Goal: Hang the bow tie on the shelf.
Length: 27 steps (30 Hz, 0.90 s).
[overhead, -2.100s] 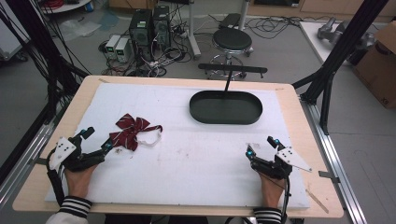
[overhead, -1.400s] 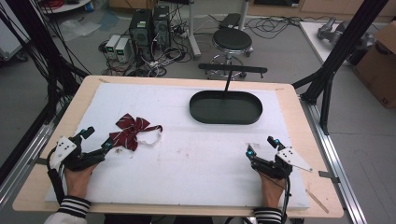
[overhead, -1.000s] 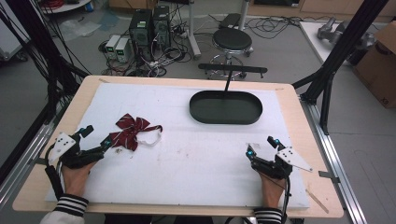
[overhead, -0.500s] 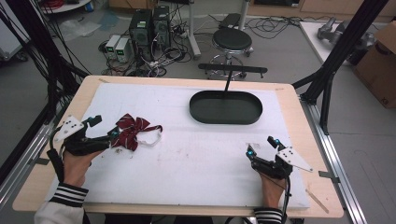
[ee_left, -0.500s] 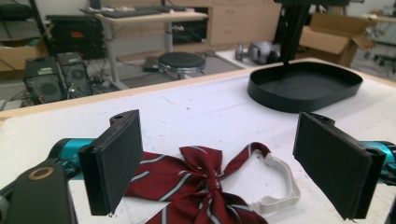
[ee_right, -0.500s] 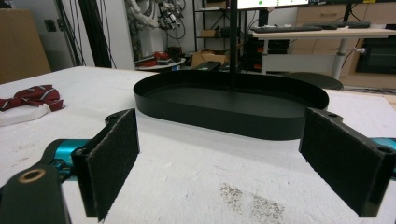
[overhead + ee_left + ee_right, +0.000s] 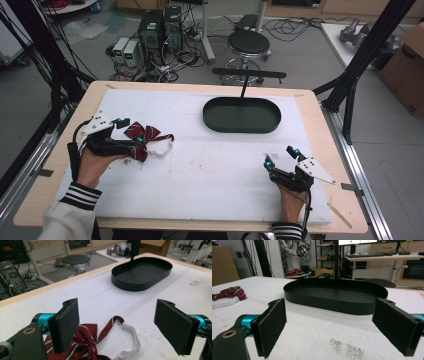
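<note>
With the left tongs (image 7: 120, 325) spread wide over the bow tie (image 7: 142, 141) lying at the counter's (image 7: 210, 175) left and the right tongs (image 7: 281, 158) wide and empty, a close could catch just the white strap (image 7: 130, 340), leaving the bow dangling.

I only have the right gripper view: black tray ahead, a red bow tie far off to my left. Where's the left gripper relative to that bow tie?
Observer: The left gripper is at the bow tie, jaws open on either side of its near wing, not closed.
Operator: Does the tie have a strap?
Observer: Yes, a white band loops out on the tray side.
Operator: Anything in the tray?
Observer: No, it's empty.
</note>
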Each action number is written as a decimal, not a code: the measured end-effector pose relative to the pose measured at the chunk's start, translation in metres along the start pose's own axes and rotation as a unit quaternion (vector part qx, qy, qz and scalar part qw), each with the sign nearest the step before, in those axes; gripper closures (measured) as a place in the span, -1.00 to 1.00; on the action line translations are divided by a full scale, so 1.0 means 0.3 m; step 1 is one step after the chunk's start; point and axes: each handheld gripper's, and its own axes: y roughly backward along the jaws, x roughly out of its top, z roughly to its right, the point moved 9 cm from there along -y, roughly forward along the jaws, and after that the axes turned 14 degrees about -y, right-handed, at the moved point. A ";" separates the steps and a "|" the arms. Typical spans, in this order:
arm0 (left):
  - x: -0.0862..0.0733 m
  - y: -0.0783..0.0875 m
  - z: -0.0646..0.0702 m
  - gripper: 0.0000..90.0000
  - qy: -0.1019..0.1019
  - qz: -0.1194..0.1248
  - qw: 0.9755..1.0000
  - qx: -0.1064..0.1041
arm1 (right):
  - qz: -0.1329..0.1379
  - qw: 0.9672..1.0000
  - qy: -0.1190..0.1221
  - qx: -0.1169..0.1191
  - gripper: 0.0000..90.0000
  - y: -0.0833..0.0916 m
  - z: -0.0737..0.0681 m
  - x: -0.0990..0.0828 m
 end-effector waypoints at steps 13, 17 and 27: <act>-0.047 -0.148 0.076 -0.54 -0.038 -0.127 0.989 -0.069 | 0.002 1.000 -0.002 0.000 -0.75 0.000 0.003 0.002; -0.067 -0.188 0.095 -0.54 -0.038 -0.163 0.983 -0.079 | 0.002 1.000 -0.005 0.000 -0.75 0.001 0.005 0.002; -0.108 -0.253 0.129 -0.48 -0.049 -0.235 0.966 -0.092 | 0.003 1.000 -0.006 0.001 -0.75 0.001 0.006 0.003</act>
